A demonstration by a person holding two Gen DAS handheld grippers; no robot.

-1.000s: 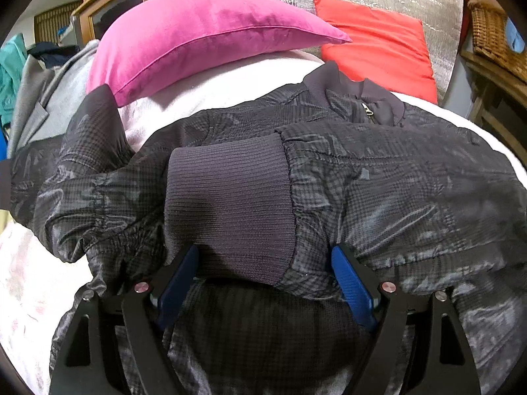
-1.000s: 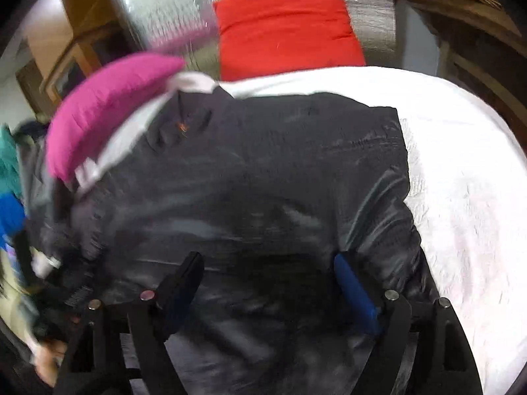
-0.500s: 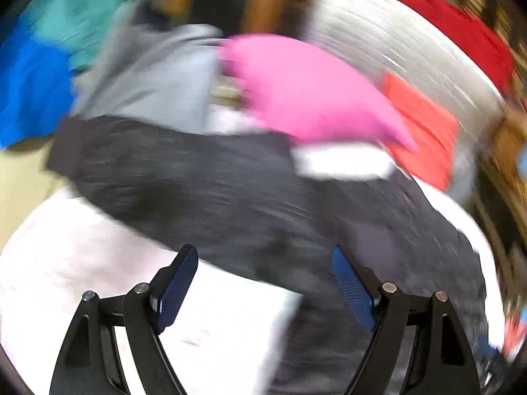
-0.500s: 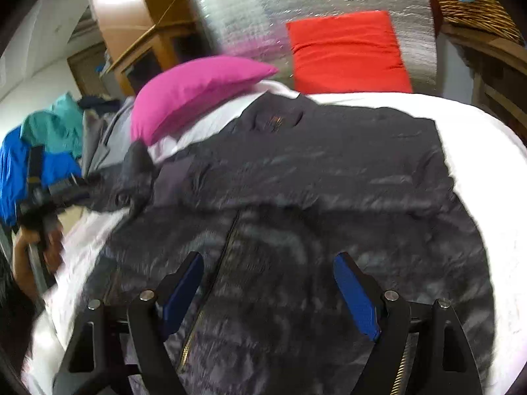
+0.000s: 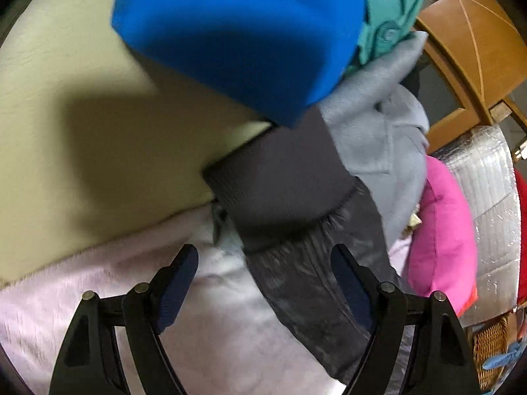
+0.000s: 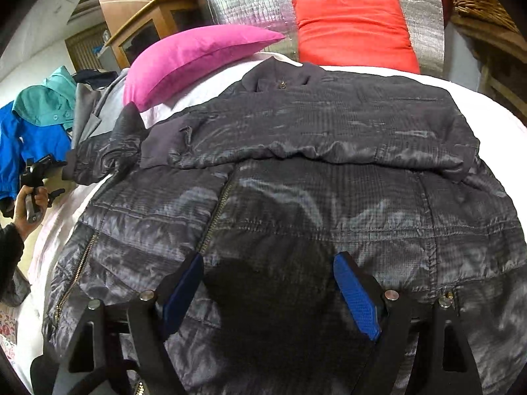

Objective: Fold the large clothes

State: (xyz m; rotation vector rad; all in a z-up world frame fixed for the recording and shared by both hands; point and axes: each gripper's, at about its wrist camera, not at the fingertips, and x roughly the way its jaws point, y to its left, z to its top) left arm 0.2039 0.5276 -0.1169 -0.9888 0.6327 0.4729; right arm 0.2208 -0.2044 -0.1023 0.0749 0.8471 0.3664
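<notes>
A dark grey quilted jacket [image 6: 296, 171] lies front up on the white bed [image 6: 487, 105], collar toward the pillows. One sleeve is folded across the chest. The other sleeve [image 5: 316, 263] stretches off the bed's left side, ending in a ribbed cuff [image 5: 280, 184]. My left gripper [image 5: 263, 279] is open just short of that cuff, touching nothing. It also shows in the right wrist view [image 6: 39, 177] at the far left, held in a hand. My right gripper [image 6: 266, 283] is open and empty above the jacket's lower front.
A pink pillow [image 6: 194, 56] and a red pillow [image 6: 355, 29] lie at the bed's head against a silver panel. Blue [image 5: 237, 33], teal and grey [image 5: 378, 125] garments pile at the left. A wooden cabinet [image 5: 467, 42] and wicker baskets [image 6: 474, 0] stand behind.
My left gripper has let go of the cuff and swung left off the jacket to the outstretched sleeve's end. My right gripper has pulled back and up over the jacket's lower front.
</notes>
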